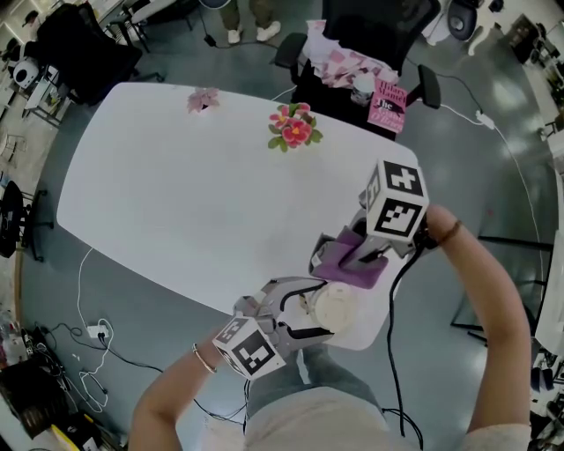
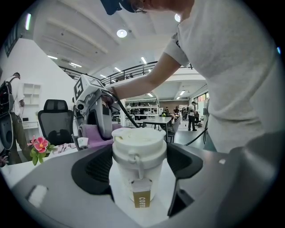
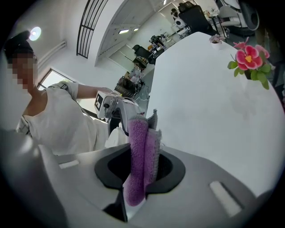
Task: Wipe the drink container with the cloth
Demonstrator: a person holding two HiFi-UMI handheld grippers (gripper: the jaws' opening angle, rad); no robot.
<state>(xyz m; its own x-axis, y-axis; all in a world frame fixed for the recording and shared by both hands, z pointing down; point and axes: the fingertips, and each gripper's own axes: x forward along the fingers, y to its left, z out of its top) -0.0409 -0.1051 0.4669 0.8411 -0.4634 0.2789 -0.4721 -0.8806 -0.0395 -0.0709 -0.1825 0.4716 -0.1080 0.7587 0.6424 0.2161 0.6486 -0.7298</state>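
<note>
Flowers (image 1: 294,126), pink, stand far off. Left claw (image 1: 301,310) grips white lidded cup (image 1: 335,308); only left gripper view shows its brown tag (image 2: 141,200). Right claw (image 1: 346,257) pinches fuzzy purple cloth (image 1: 357,273) just beside.

Premises: open-plan office or lab floor. Evidence: a large white desk (image 1: 176,194), a black swivel office chair (image 1: 374,25) at its far side, a power strip (image 1: 97,332) with cables on the grey floor (image 1: 493,132), recessed ceiling lights (image 2: 121,33), a railed mezzanine (image 2: 133,70), and further tables (image 2: 156,120) with people standing beyond.

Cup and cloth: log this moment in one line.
left gripper shut on cup | right gripper shut on cloth | cloth beside cup
</note>
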